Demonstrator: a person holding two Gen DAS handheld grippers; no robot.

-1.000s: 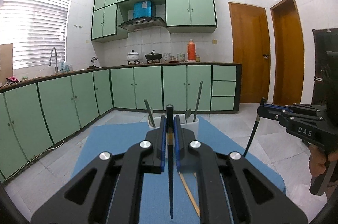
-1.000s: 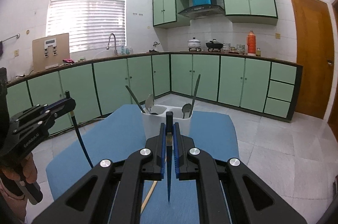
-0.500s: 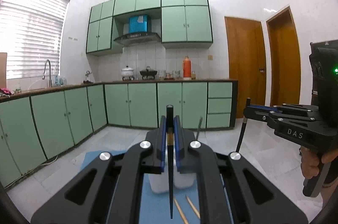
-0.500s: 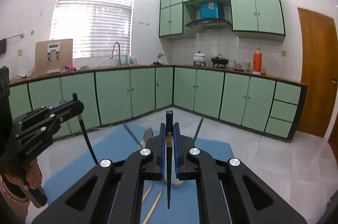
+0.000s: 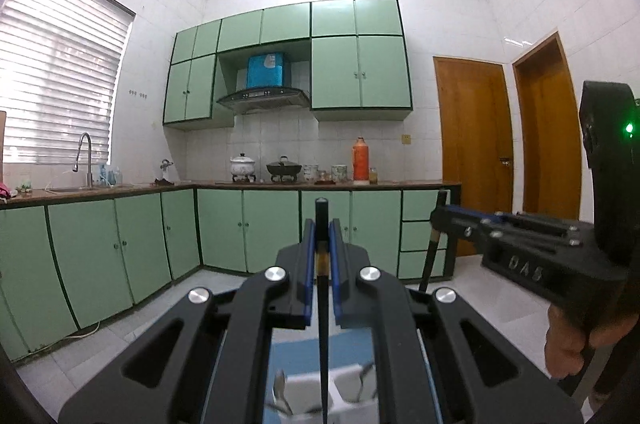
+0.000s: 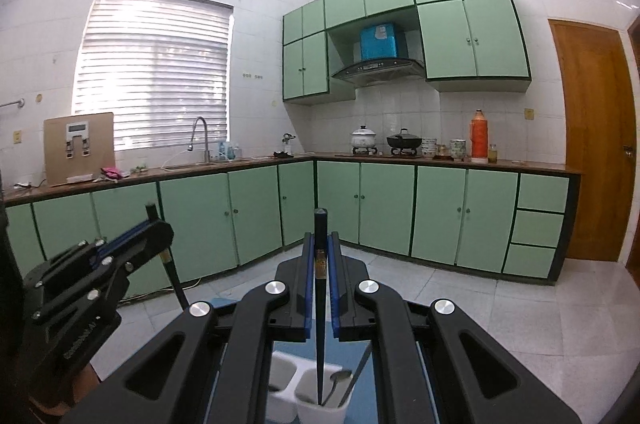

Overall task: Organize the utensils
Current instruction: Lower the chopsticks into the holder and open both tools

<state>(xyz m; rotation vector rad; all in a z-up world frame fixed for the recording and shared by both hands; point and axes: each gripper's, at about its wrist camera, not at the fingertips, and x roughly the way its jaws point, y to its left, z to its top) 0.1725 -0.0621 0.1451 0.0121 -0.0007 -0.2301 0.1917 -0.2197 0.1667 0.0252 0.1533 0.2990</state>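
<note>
Black chopsticks are being carried in both grippers, one each. The left gripper [image 5: 321,256] is pinching a chopstick [image 5: 322,344] between its blue pads, the stick standing upright with its tip pointing down toward the white utensil holder [image 5: 320,394] at the bottom of the left wrist view. The right gripper [image 6: 321,256] is clamping its own chopstick [image 6: 320,336] the same way, its tip hanging over the right compartment of the holder [image 6: 316,394], where a spoon [image 6: 338,380] is already leaning.

Compared with a second ago, both grippers are rising and tilting up: the blue mat [image 5: 308,354] and the holder, then ahead of the fingers, are now sliding low beneath them, and the loose wooden chopsticks on the mat are no longer showing. That suggests both sticks are being lined up from above for a drop into the holder. Each tip probably needs centring over a compartment before the jaws part, or the stick may strike the rim.
</note>
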